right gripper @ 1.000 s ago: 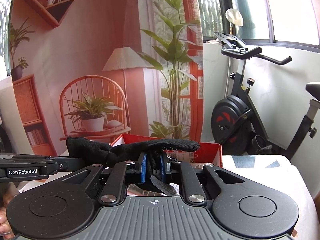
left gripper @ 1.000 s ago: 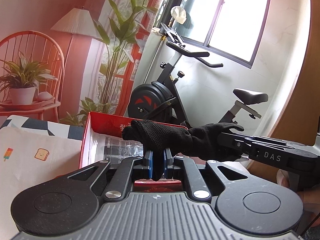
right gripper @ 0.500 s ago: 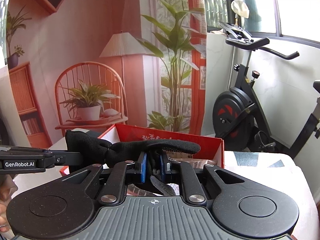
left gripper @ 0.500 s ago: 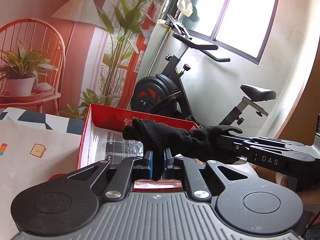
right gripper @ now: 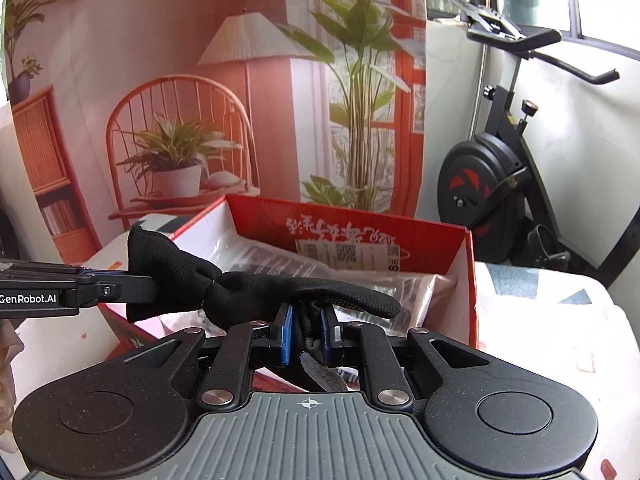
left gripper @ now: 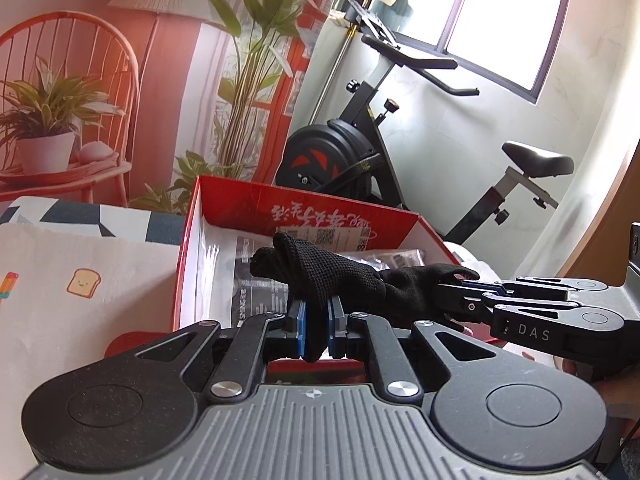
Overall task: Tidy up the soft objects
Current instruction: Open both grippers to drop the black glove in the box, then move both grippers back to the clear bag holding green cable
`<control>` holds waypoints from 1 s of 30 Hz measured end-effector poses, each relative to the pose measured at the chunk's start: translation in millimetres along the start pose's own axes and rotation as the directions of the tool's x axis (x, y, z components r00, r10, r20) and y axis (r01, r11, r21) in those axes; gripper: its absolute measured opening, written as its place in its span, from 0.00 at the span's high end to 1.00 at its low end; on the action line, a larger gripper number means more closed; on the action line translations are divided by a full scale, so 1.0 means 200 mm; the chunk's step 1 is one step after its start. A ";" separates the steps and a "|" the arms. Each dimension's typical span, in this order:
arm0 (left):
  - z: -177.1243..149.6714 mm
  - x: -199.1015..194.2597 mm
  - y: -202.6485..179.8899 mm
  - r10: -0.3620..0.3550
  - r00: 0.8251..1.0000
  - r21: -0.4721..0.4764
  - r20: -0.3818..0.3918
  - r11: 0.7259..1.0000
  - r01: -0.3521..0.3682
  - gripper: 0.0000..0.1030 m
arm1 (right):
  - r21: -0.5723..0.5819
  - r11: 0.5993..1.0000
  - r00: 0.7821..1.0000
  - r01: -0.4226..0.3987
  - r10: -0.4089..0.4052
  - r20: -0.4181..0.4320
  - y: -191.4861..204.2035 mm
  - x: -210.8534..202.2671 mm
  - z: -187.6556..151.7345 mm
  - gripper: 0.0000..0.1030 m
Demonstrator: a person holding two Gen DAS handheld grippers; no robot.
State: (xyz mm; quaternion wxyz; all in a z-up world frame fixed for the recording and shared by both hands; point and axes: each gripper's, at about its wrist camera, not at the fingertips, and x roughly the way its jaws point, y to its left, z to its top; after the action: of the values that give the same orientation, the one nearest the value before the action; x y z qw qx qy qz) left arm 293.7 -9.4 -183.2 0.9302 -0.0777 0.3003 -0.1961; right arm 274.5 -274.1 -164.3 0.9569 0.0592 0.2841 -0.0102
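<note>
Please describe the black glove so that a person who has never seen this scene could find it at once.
Find the open red box on the table. Above its near edge the black glove hangs stretched between the left gripper and the right gripper. It is the only dark knitted thing; the box holds shiny plastic packets.

Both wrist views close behind their claws, facing red box (left gripper: pixel 304 208), shared.

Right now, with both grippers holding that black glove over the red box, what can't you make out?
- Left wrist view: the black glove hides part of the red box floor; the right gripper covers the glove's far end.
- Right wrist view: the left gripper covers the glove's cuff end.
- Both views: packet labels in the box are too small to read.
</note>
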 end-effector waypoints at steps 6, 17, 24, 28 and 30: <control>0.00 0.01 -0.01 0.017 1.000 0.069 -0.013 0.997 -0.016 0.60 | 0.007 1.000 0.999 0.030 -0.030 -0.017 -0.01 0.03 -0.06 0.79; -0.09 -0.13 0.00 0.016 1.000 0.057 0.013 0.998 -0.016 0.49 | -0.063 0.997 0.996 0.046 -0.040 0.085 0.00 -0.20 -0.22 0.55; -0.23 -0.24 0.00 -0.009 1.000 0.083 -0.027 0.996 0.012 0.49 | 0.029 0.999 0.993 0.022 -0.026 0.113 0.01 -0.36 -0.41 0.55; -0.33 -0.24 0.04 -0.013 0.997 0.067 -0.082 0.998 0.018 0.49 | 0.066 0.998 0.994 0.005 -0.012 0.110 0.04 -0.39 -0.55 0.55; -0.38 -0.21 0.06 -0.007 0.994 0.058 -0.112 0.998 0.013 0.49 | 0.096 0.995 0.996 -0.011 0.003 0.087 0.06 -0.39 -0.62 0.55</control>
State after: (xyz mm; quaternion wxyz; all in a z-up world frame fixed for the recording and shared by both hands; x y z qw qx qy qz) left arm 221.8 16.1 -225.0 0.9127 -0.0410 0.3459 -0.2135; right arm 142.9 -248.3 -224.5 0.9644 0.1059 0.2412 -0.0230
